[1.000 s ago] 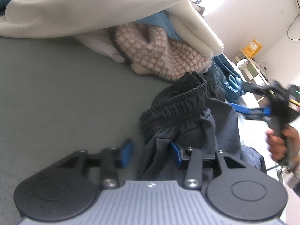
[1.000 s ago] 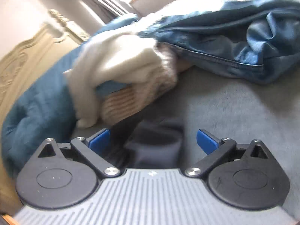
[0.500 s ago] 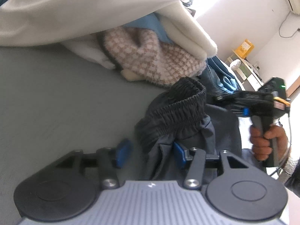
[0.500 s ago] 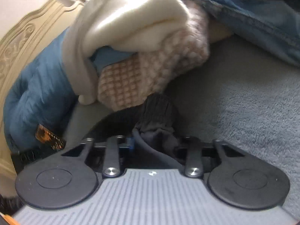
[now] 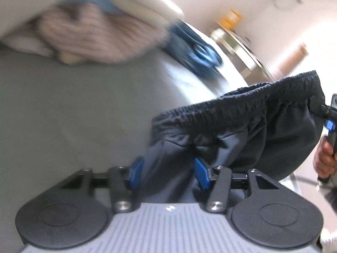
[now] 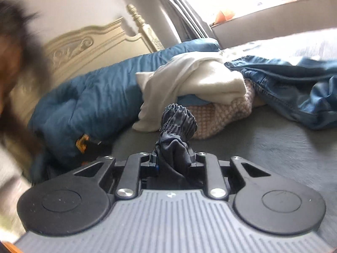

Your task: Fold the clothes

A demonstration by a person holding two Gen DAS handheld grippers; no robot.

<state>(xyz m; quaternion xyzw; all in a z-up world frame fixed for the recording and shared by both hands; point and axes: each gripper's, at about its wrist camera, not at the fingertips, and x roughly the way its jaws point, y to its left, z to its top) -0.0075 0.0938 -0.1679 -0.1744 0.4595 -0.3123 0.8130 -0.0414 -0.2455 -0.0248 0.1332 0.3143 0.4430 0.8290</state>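
Dark navy shorts [image 5: 248, 130] with an elastic waistband hang in the air above the grey bed. My right gripper [image 6: 173, 161] is shut on the bunched waistband [image 6: 179, 119]. In the left wrist view it holds the far end of the band at the right edge [image 5: 329, 116]. My left gripper [image 5: 167, 171] has its blue pads [image 5: 201, 174] apart, with the shorts' fabric lying between them; the pads do not pinch it.
A pile of clothes lies on the grey bed [image 6: 273, 147]: a cream garment [image 6: 195, 82], a pink checked knit [image 6: 227, 116], blue jeans [image 6: 294, 88] and a blue quilt [image 6: 94, 97]. A carved cream headboard [image 6: 88, 44] stands behind.
My right gripper closed on the waistband and lifted the shorts off the bed, stretching the band sideways. My left gripper rose with the fabric and stayed open. The left view is motion-blurred.
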